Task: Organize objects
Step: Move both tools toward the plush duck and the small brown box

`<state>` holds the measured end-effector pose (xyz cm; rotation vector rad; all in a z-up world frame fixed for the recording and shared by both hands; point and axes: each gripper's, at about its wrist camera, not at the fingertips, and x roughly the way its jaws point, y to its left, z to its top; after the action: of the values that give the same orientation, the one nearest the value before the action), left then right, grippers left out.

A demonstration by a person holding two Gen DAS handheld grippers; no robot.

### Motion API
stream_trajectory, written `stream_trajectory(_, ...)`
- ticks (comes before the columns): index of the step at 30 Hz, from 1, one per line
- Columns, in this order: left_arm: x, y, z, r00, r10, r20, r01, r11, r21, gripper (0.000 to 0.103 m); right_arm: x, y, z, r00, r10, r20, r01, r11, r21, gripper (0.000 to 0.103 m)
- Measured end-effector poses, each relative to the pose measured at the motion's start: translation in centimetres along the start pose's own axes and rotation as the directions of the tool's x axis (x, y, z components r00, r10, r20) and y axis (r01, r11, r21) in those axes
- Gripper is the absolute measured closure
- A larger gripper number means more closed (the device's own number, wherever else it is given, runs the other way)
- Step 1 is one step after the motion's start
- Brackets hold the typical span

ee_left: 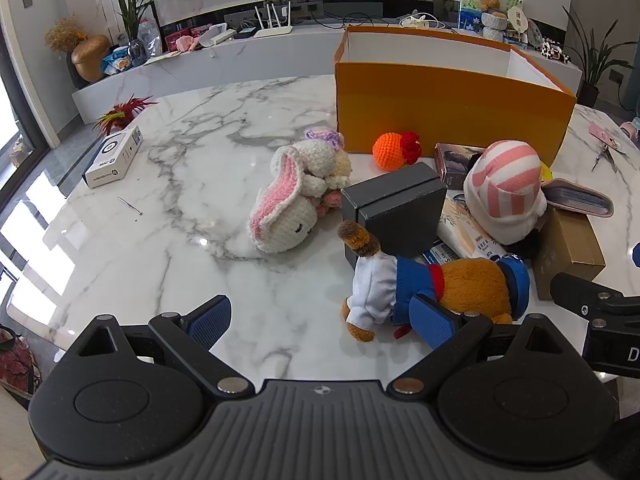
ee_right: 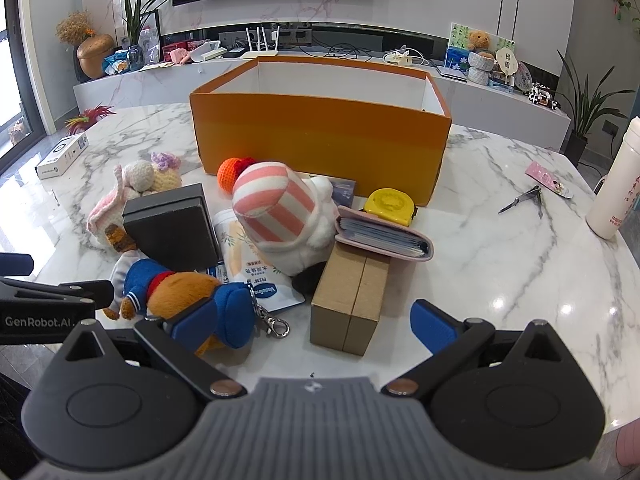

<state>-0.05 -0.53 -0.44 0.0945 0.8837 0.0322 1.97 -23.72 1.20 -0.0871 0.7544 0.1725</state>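
Observation:
An open orange box (ee_left: 452, 120) (ee_right: 320, 136) stands at the back of the marble table. In front of it lies a pile: a crochet bunny (ee_left: 288, 204), a dark grey box (ee_left: 396, 212), an orange crochet ball (ee_left: 390, 152), a pink-striped plush (ee_right: 280, 212), a pink card holder (ee_right: 384, 236), a yellow tape measure (ee_right: 390, 204), a cardboard box (ee_right: 352, 300) and a sailor bear plush (ee_left: 440, 284) (ee_right: 180, 292). My left gripper (ee_left: 322, 322) hangs open, its right pad by the bear. My right gripper (ee_right: 314, 328) is open just short of the cardboard box.
A small white carton (ee_left: 114, 156) and a thin metal pin (ee_left: 130, 205) lie at the table's left. At the right are a white tumbler (ee_right: 616, 184), a metal folding tool (ee_right: 524, 200) and a pink packet (ee_right: 548, 174). A low shelf runs behind the table.

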Motion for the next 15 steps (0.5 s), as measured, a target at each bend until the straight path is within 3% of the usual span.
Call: stream_trajectory(15,-0.17,0.11,0.01,1.000,-0.015,0.000,0.015,1.000,-0.007,0.000,0.18,-0.72,-0.16,1.000,-0.007,0.000,0.007,1.000,0.012,0.001)
